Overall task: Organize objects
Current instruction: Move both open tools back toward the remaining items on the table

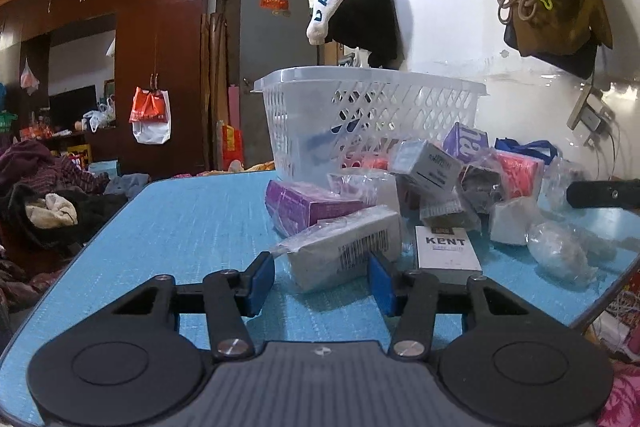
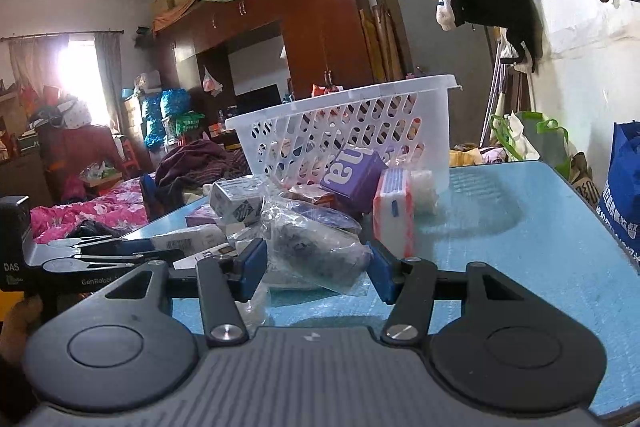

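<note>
A white slotted basket (image 1: 372,115) stands on the blue table (image 1: 192,223), with a heap of small wrapped boxes and packets in front of it. My left gripper (image 1: 322,281) is open, its blue pads on either side of a grey wrapped box with a barcode (image 1: 344,247); a white KENT pack (image 1: 446,251) lies just right of it. My right gripper (image 2: 316,273) is open around a clear bag with a dark object inside (image 2: 312,251). The basket (image 2: 352,131), a purple box (image 2: 352,179) and a red-and-white pack (image 2: 394,215) lie beyond it.
A purple box (image 1: 308,205) and a red packet (image 1: 518,173) sit in the heap. The table's right part (image 2: 520,235) is bare blue surface. The left gripper's fingers (image 2: 120,253) show at the right view's left. Clothes hang on the wall (image 1: 352,7); a cluttered bed lies left.
</note>
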The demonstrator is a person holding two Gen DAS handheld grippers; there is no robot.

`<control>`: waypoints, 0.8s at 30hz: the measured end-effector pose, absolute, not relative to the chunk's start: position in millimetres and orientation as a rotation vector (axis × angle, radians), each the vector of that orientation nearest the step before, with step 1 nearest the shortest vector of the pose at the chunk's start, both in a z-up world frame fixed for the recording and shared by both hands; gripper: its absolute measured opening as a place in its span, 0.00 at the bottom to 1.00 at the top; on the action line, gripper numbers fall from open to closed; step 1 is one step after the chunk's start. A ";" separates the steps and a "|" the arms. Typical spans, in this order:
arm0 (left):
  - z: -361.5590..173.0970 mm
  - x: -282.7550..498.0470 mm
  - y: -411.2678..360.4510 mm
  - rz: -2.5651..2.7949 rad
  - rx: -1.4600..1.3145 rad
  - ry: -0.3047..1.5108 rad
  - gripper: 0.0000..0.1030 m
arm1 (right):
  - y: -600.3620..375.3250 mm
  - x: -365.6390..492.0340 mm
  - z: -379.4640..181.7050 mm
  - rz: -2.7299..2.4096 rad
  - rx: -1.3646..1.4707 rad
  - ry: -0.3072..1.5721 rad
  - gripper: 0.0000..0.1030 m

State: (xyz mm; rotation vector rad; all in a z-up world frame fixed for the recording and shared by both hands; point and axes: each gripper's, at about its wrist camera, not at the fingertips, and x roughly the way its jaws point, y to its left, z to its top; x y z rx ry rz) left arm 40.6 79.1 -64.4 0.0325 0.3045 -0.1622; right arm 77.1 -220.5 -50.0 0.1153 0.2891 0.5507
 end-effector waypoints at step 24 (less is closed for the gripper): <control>-65.2 28.7 59.8 -0.206 0.112 0.271 0.38 | -219.9 74.6 -49.7 0.549 0.102 0.292 0.56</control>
